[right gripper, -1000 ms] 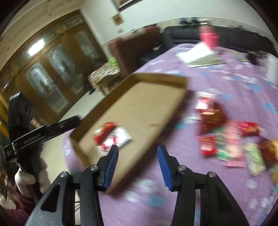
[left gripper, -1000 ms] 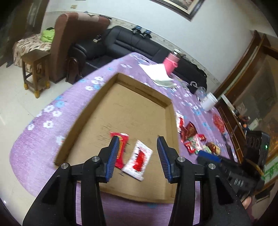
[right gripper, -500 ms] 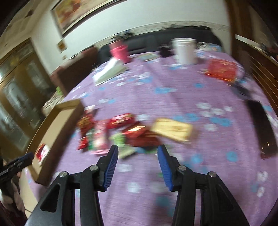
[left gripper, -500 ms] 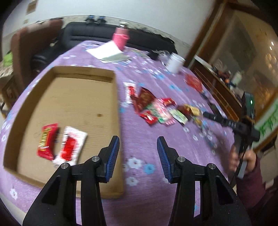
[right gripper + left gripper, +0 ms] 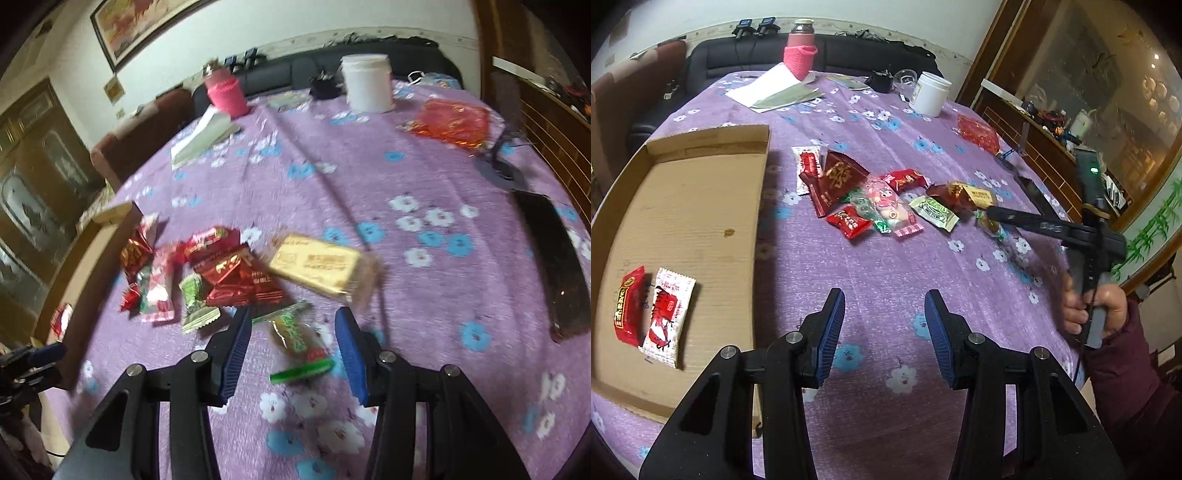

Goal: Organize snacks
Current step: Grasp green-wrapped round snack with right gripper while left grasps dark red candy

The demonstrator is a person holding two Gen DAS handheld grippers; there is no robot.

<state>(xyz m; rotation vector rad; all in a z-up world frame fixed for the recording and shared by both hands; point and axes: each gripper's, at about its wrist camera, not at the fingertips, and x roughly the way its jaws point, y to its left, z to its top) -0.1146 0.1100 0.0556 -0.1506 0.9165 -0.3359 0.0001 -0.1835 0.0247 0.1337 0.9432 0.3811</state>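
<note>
- While most of the snacks lie loose on the table (image 5: 894, 280), only two sit sorted: a red glossy wrapper (image 5: 629, 307) and a white-and-red crimped packet (image 5: 668, 316), side by side in the near corner of the shallow brown cardboard tray (image 5: 690, 221).
- Judged barely begun, with the rest of the pile left to move.
- Left on the purple flower-printed cloth beside the tray: a dark red foil pouch with gold lettering (image 5: 836, 181), a small red candy wrapper (image 5: 849, 221), a pink-and-green cartoon-printed sachet (image 5: 886, 206), a pale green crinkled packet (image 5: 934, 214), and a flat gold rectangular bar (image 5: 314, 262).
- Mostly thin shiny film with saw-tooth sealed ends, light and slippery by the look; tray stiff, matte, low-walled.
- Left hand-held gripper (image 5: 884, 332) released, blue ribbed pads spread, hovering over bare cloth with nothing between them.
- Right hand-held gripper (image 5: 291, 343) also spread wide, a green-and-brown twisted-end candy (image 5: 295, 339) lying between its pads, not clamped; contact hard to judge through the blur.
- Probably the next pick, then across to the tray.
</note>
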